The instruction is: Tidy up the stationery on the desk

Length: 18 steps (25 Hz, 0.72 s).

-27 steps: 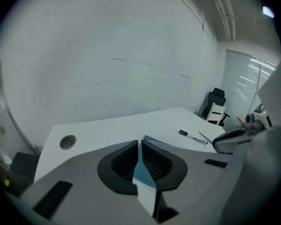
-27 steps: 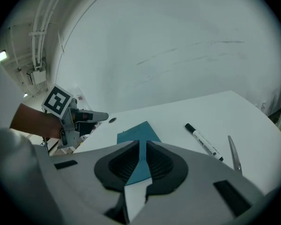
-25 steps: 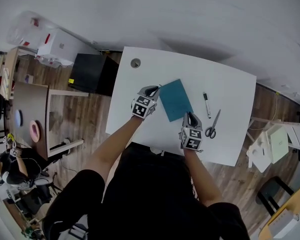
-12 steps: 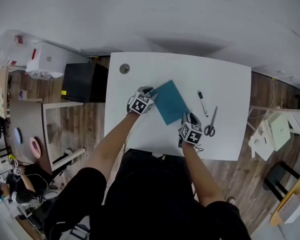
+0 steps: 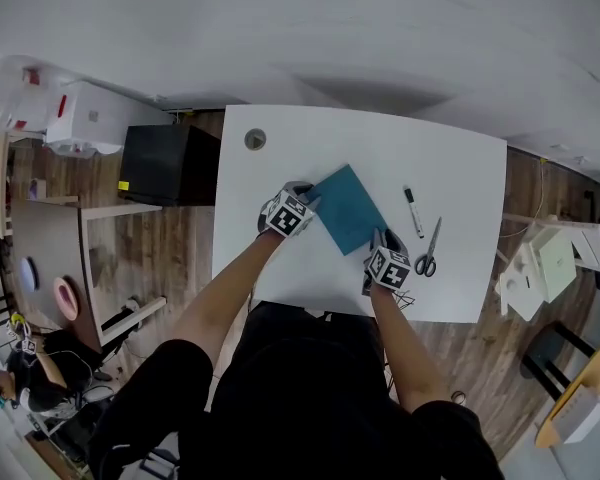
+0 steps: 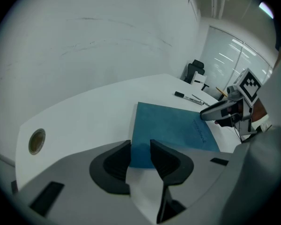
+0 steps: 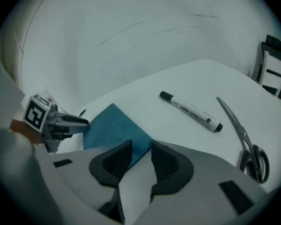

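Standing beside the white desk (image 5: 280, 258), I see a person leaning over it with a gripper in each hand, both set against a teal notebook (image 5: 348, 206) that lies flat near the middle of the top, turned at an angle to the desk's edges.

The left gripper (image 5: 308, 190) meets the notebook at its left corner. In the left gripper view its two dark jaws stand slightly apart, with a narrow gap between them, and the notebook's near edge shows in that gap. The cover looks flat on the desk rather than pinched. I cannot tell whether the tips touch it.

The right gripper (image 5: 382, 234) sits at the opposite corner, the one nearest the person. In the right gripper view its jaws show the same narrow gap, with the teal corner lying just in front of and between them. Nothing looks clamped there either.

A black-capped white marker (image 5: 413, 211) lies just to the right of the notebook, apart from it. Further right, a pair of scissors (image 5: 427, 250) rests with its handles toward the person and its blades pointing away. It sits close to the marker without touching it. A round cable grommet (image 5: 255, 140) is set into the desk's far left corner, well apart from everything else. A black cabinet (image 5: 170, 163) stands on the wooden floor to the left of the desk.
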Tool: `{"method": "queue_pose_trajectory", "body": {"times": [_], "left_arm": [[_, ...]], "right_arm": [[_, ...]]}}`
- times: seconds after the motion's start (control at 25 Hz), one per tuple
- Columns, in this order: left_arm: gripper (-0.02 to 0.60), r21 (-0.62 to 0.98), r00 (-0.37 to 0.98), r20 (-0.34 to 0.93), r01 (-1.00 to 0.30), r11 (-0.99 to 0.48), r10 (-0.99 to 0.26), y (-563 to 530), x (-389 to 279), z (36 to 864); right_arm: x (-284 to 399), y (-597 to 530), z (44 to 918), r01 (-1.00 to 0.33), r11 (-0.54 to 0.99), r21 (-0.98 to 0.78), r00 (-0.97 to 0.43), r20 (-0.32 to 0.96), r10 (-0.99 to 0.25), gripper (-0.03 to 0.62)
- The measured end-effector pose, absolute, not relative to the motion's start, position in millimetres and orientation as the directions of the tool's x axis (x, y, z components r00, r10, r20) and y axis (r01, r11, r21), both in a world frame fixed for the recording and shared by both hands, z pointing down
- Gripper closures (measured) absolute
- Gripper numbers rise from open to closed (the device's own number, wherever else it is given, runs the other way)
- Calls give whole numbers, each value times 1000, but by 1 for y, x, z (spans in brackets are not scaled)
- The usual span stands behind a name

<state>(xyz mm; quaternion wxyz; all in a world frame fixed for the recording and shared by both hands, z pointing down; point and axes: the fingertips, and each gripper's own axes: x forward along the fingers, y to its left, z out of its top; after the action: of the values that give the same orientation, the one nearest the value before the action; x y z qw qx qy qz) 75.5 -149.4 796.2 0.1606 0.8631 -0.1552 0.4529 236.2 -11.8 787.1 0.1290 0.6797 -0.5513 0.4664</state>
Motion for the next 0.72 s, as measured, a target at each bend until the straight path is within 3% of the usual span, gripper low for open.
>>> {"method": "queue_pose_trajectory", "body": {"times": [0.24,0.48,0.72], "left_arm": [[439,181,534,841,-427,-886,-86,-109,43,796],[439,285,566,822,-511,-811,-67,-73,9,793],[436,386,586,810,-497,-777,27,-18,-1,791]], "right_arm": [[234,-29,785,-950,-227,-215,-36,795,-606,465],[219,-62,783,-969,-166,-185,-46,790,-611,497],[201,-95,782,-983,-90,-161,-72,783,-618,505]]}}
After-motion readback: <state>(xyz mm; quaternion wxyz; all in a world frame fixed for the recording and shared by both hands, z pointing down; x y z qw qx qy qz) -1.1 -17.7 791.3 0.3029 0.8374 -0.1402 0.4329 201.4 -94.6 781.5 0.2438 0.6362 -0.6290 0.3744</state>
